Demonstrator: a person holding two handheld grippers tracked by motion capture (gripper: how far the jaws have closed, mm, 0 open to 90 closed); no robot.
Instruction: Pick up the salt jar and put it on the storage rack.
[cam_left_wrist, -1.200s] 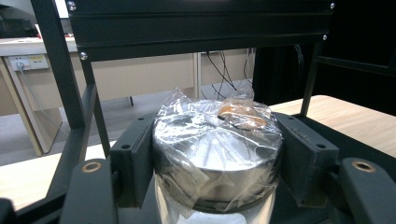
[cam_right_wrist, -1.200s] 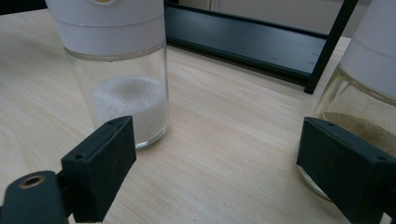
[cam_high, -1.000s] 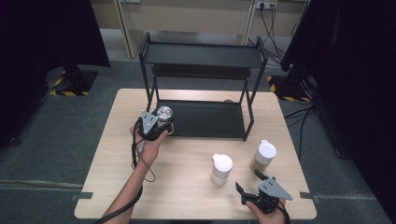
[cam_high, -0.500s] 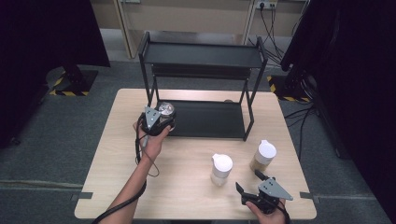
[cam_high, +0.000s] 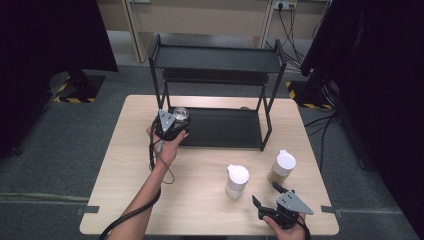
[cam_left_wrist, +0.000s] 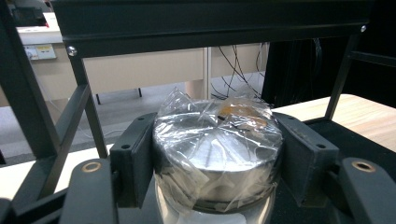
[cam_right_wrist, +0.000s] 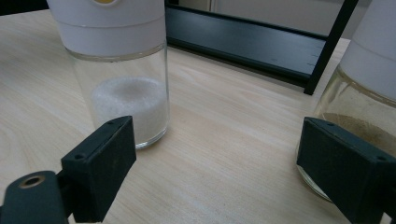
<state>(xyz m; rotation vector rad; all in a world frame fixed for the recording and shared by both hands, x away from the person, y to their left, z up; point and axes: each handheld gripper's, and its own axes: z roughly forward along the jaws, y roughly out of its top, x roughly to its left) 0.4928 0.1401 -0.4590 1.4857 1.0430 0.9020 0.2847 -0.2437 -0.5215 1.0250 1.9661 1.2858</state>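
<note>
Left gripper (cam_high: 176, 119) clamping a wrapped tin (cam_left_wrist: 217, 154) at the rack's (cam_high: 215, 80) lower shelf; right gripper (cam_high: 270, 196) resting wide open on the table (cam_high: 200, 200) near two shakers (cam_high: 237, 181).

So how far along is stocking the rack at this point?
Nothing looks shelved yet: the rack shelves appear bare. In hand: the left claw is shut on a plastic-wrapped round tin, held at the lower shelf's left end. Left: setting it down, then probably the two white-capped jars standing on the table, with the open right claw beside them.
</note>
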